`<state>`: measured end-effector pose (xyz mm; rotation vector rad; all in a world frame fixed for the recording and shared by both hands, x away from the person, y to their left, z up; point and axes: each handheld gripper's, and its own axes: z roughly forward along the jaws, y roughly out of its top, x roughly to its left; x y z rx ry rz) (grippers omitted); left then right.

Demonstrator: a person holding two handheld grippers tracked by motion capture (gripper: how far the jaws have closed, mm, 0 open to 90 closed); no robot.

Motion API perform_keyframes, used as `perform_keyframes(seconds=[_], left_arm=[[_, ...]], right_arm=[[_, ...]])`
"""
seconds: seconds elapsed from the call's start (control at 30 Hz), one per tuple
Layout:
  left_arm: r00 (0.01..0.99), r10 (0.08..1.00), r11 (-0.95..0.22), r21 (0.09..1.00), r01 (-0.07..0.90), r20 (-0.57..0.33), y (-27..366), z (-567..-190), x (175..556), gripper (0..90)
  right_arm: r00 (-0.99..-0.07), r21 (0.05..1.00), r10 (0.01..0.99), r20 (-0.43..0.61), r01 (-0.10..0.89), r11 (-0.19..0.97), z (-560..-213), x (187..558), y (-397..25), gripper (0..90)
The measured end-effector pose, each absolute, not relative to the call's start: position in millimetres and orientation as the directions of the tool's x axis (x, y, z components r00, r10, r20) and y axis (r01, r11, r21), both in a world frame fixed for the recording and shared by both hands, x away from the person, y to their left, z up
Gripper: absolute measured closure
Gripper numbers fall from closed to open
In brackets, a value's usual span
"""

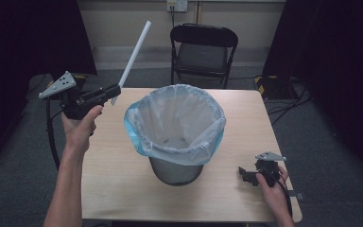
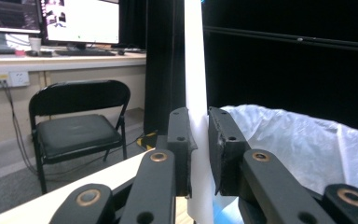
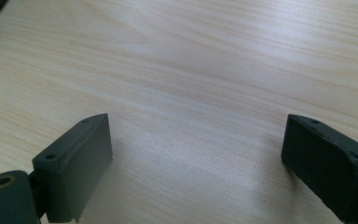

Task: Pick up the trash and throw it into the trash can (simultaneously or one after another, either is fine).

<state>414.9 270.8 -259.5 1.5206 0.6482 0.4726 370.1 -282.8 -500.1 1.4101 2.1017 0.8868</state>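
Note:
A long white tube [image 1: 133, 58] slants up and to the right from my left gripper [image 1: 114, 91], which is shut on its lower end, raised left of the bin. In the left gripper view the tube [image 2: 195, 60] rises straight between the closed jaws of the left gripper [image 2: 198, 140]. A metal waste bin lined with a pale blue bag [image 1: 177, 124] stands in the middle of the wooden table [image 1: 113, 175]. My right gripper [image 1: 244, 174] rests low over the table at the front right, open. In the right gripper view nothing lies between the spread jaws of the right gripper [image 3: 196, 158].
A black folding chair [image 1: 203, 49] stands behind the table's far edge. Cables [image 1: 283, 101] lie on the grey floor at the right. A desk with monitors [image 2: 56, 21] appears in the left gripper view. Bare tabletop [image 3: 191, 70] lies under my right gripper.

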Motion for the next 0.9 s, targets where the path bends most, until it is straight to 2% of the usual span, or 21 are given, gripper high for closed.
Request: perform_keyframes(seconds=[0.5,0.9], left_arm=[[0.791,0.606,0.004,0.995,0.102,-0.084,250,-244,417,80.2],[0.856,0.508,0.014,0.995,0.103,-0.096,220,-230,419,80.1]], right_arm=[[-0.372,0.725,0.928,-0.018,0.635,0.269,-500,370,-283,7.7],[-0.372,0.725,0.928,-0.018,0.635,0.268,-500,370,-283,7.7]])
